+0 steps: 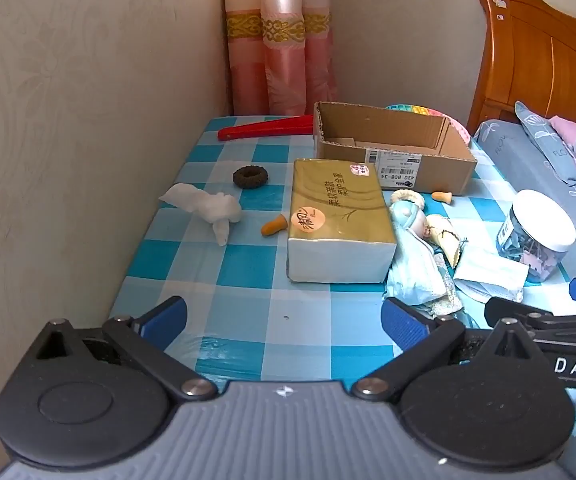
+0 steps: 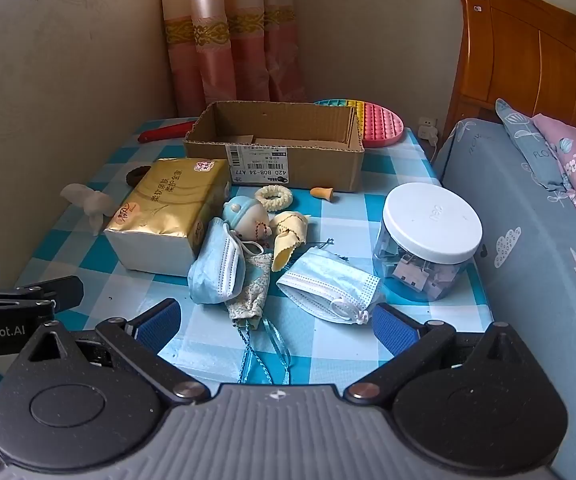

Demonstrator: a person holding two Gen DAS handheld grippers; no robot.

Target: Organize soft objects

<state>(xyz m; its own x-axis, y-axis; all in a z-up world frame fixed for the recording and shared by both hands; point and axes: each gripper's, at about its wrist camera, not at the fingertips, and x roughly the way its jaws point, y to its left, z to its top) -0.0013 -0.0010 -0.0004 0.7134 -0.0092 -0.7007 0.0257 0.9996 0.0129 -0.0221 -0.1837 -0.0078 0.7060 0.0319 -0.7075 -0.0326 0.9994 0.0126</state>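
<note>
Along lower edge of both views, left gripper (image 1: 284, 316) and right gripper (image 2: 274, 320) tilt down over checked table (image 2: 387, 208), jaws wide, empty. Cardboard box (image 2: 288, 140) upper centre; tissue pack (image 2: 168, 208) left of centre; face masks (image 2: 327, 284) centre; orange earplug (image 1: 274, 226) middle left.

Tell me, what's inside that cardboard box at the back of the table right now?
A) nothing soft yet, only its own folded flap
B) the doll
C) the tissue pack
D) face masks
A: the cardboard box shows only bare cardboard inside, while the soft things lie outside it.
</note>
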